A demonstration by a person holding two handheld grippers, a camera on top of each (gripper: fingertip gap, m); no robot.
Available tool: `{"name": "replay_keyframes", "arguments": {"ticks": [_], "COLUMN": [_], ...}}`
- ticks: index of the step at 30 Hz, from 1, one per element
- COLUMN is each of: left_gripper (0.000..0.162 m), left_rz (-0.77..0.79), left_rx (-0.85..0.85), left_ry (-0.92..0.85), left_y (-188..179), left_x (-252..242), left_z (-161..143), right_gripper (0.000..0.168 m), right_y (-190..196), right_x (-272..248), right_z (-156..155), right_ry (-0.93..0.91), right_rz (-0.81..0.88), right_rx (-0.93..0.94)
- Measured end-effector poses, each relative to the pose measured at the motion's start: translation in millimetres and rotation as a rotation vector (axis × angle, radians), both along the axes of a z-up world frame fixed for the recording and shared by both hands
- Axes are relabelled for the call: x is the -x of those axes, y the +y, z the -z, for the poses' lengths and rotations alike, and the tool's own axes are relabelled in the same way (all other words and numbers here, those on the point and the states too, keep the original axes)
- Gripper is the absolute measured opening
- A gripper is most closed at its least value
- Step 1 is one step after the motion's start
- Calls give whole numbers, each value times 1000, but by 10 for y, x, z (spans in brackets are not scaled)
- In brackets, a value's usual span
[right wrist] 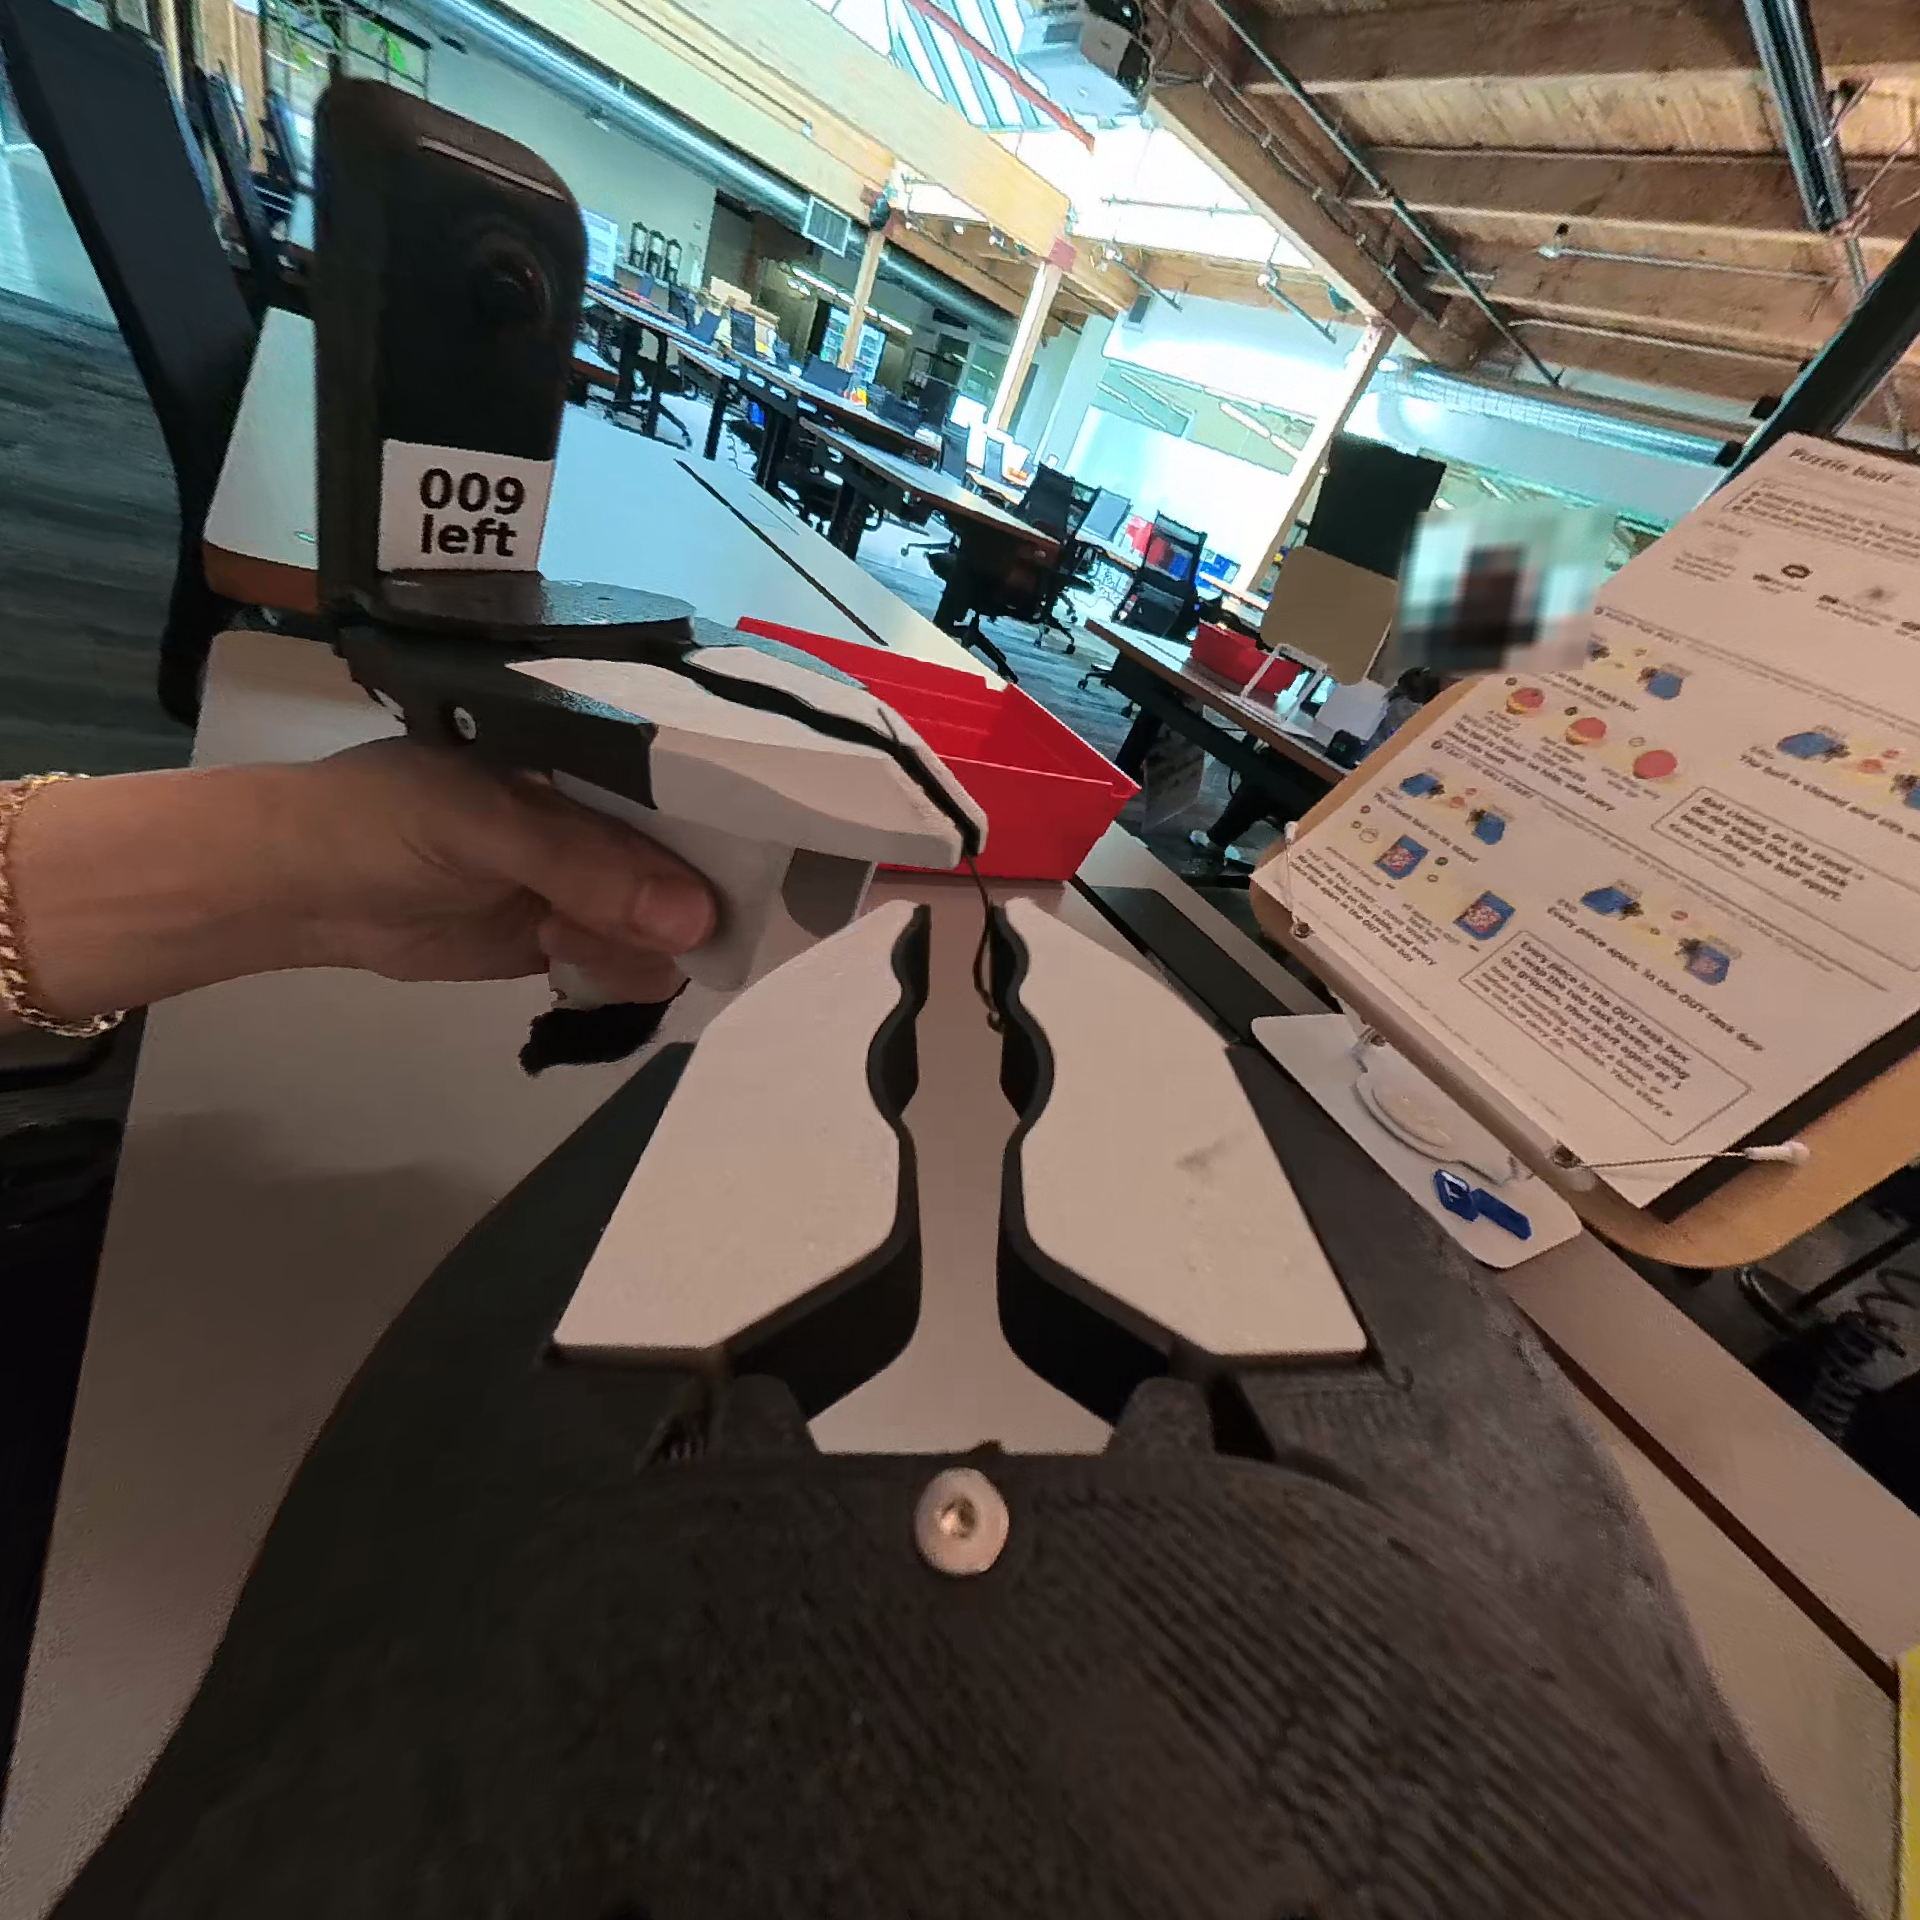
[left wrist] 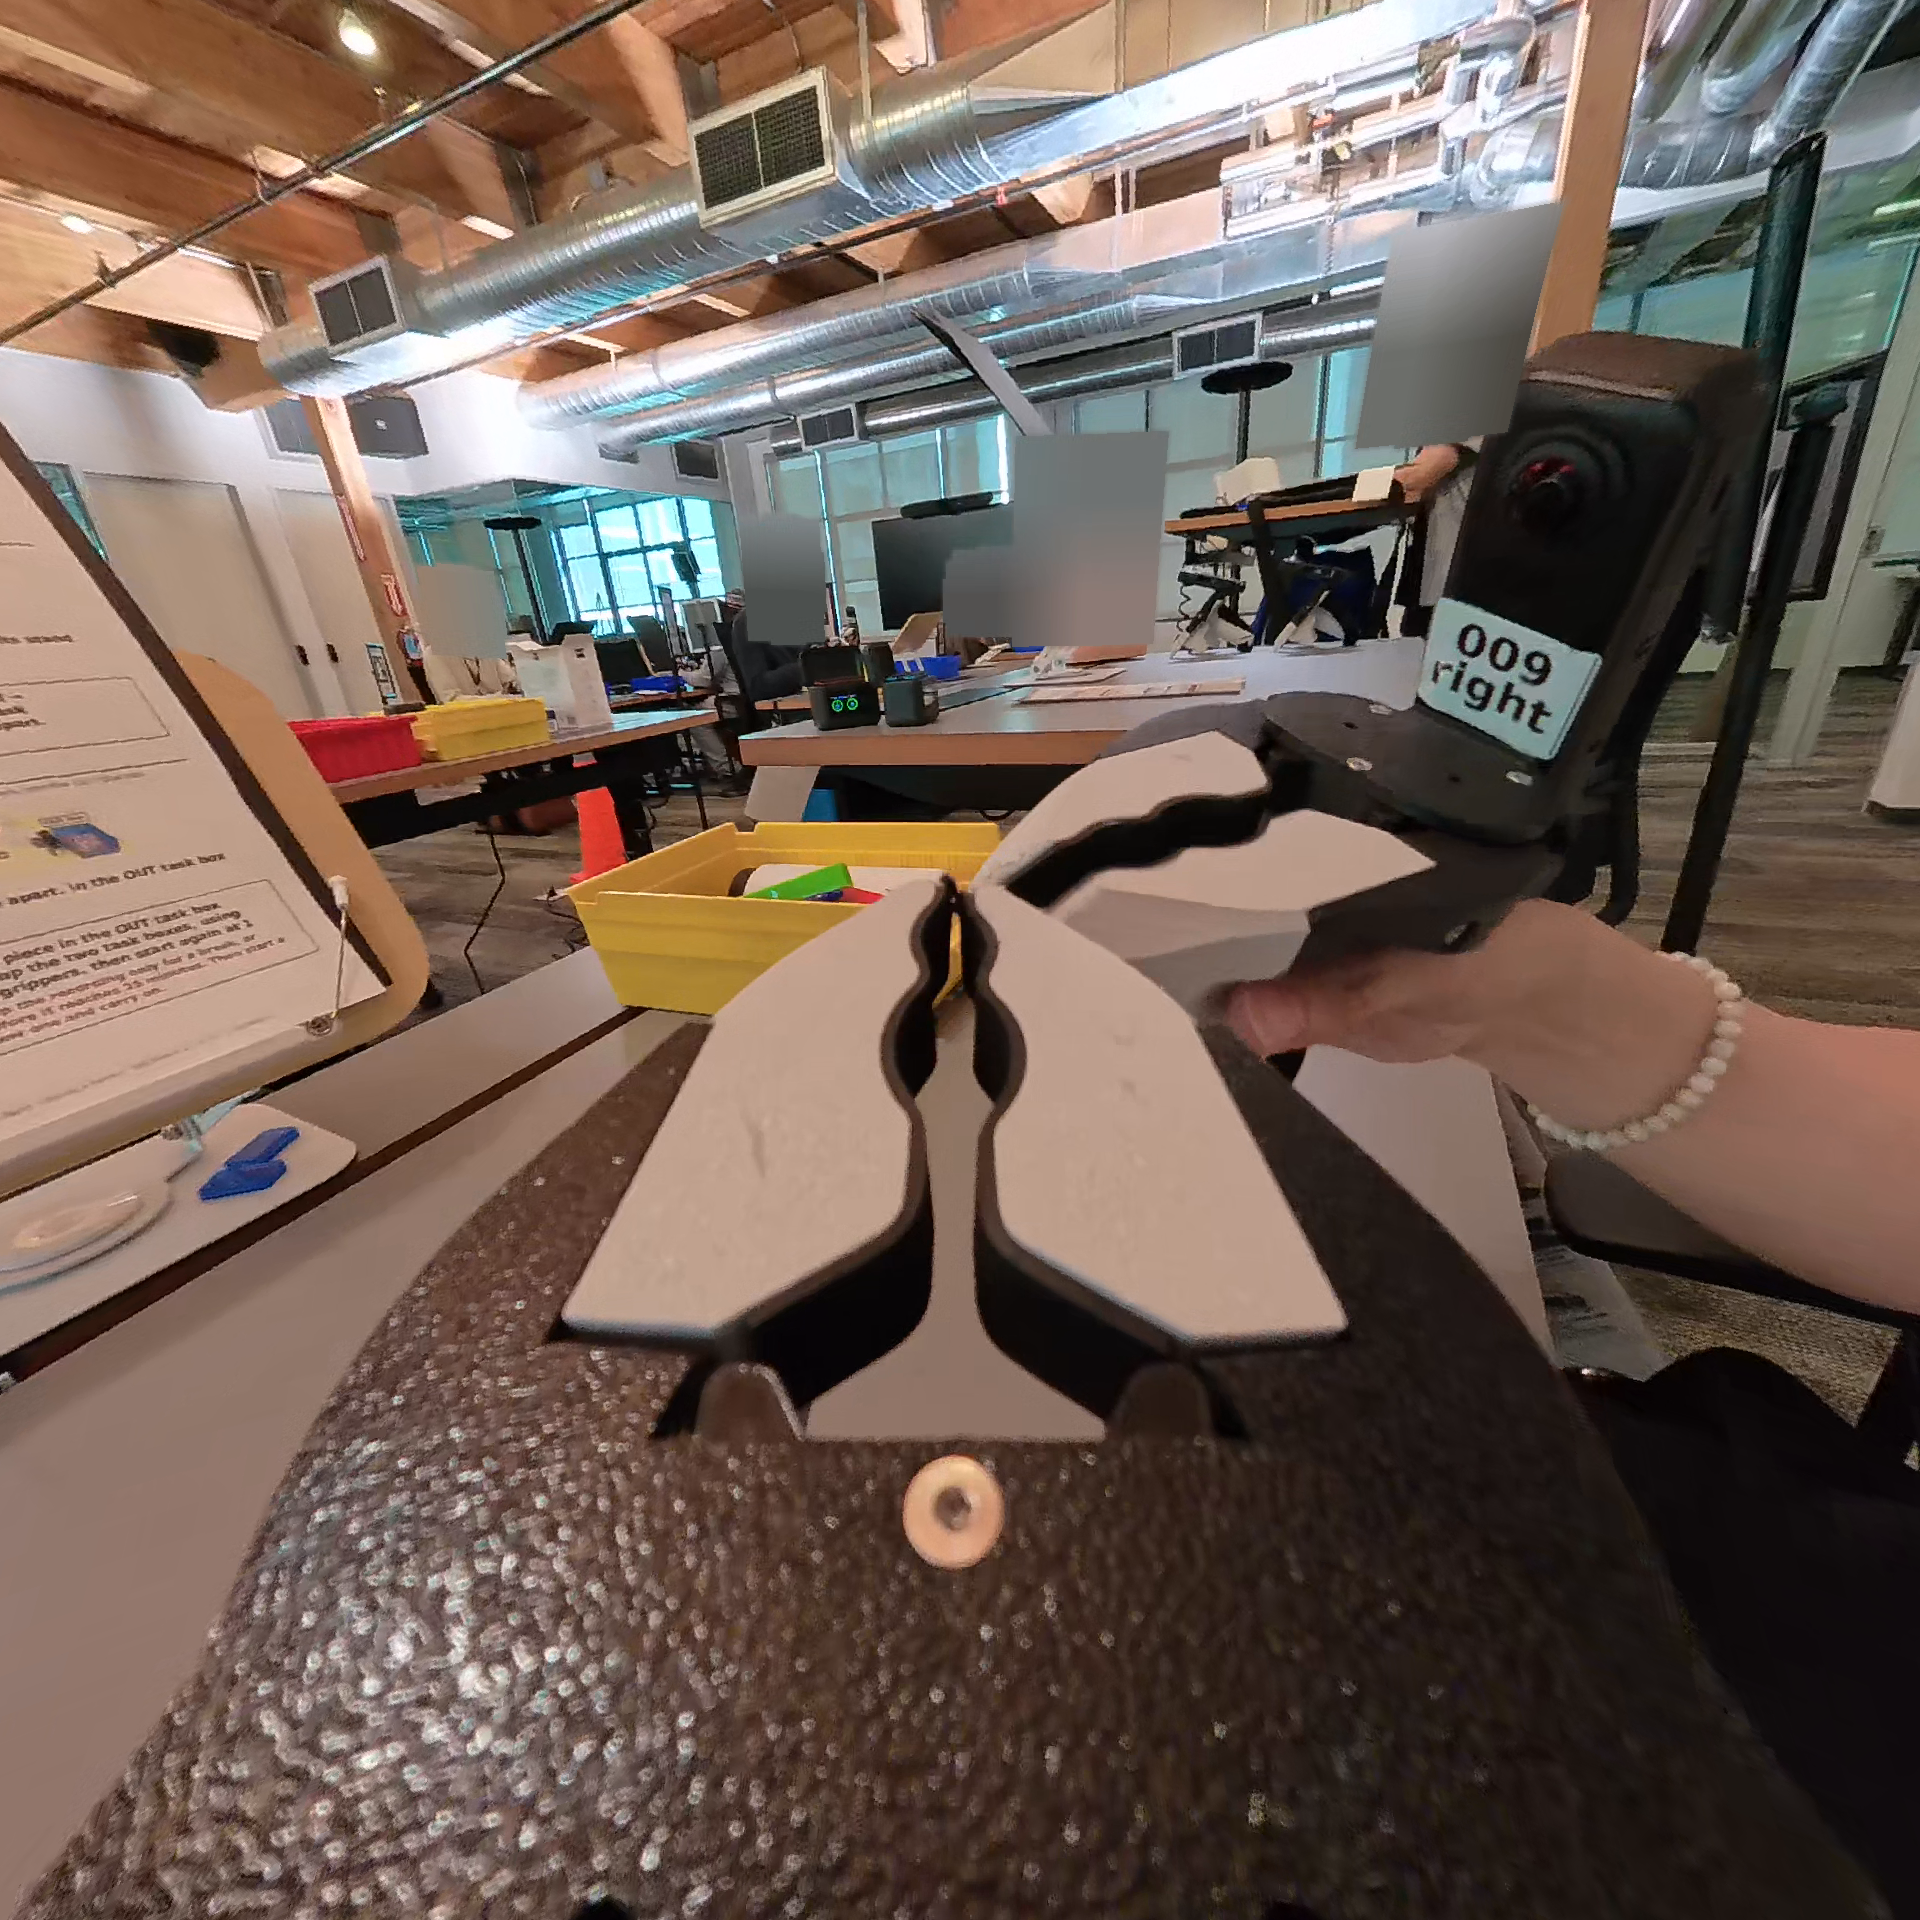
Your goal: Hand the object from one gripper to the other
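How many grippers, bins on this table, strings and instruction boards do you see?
Grippers: 2 (left gripper, right gripper)
Bins: 2 (yellow bin, red bin)
Black string: 1
Instruction board: 1
Total: 6

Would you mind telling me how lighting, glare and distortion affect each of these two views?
Left wrist view: fisheye bends the silver ceiling ducts; pinpoint glare speckles the left tongs' brown textured body. Right wrist view: the bright skylight is blown out, the horizon tilted; the thin black cord hanging from the left tongs is sharp.
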State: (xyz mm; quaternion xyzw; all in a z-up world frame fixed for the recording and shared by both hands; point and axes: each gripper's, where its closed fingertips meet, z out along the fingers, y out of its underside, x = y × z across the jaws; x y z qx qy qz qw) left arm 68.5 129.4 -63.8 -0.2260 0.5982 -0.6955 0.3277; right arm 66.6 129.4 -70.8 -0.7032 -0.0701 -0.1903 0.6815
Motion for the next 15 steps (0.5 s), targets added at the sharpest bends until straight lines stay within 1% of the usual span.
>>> {"name": "replay_keyframes", "arguments": {"ticks": [2, 5, 6, 11, 13, 14, 15], "left_gripper": [1, 1, 1, 1, 6, 12, 14], "left_rz": [-3, -1, -2, -18, -32, -45, -57], "left_rx": [-36, -78, -81, -83, -75, -76, -89], "left_ry": [9, 10, 12, 13, -22, -37, -38], "left_y": [-20, -77, -85, -78, -73, -59, -46], "left_x": [-9, -5, -7, -15, -6, -8, -17], "left_z": [43, 82, 84, 82, 48, 39, 50], "right_gripper": [3, 4, 1, 0, 0, 0, 0], "right_y": [-6, 3, 2, 7, -8, -34, -68], "right_x": [-29, -39, -51, -59, -75, -115, -153], "right_z": [1, 50, 55, 62, 30, -9, -54], "right_ry": [-33, -66, -82, -109, -25, 52, 148], "right_rz": [24, 34, 46, 59, 42, 36, 18], "right_rx": [2, 40, 46, 67, 30, -16, -72]}}
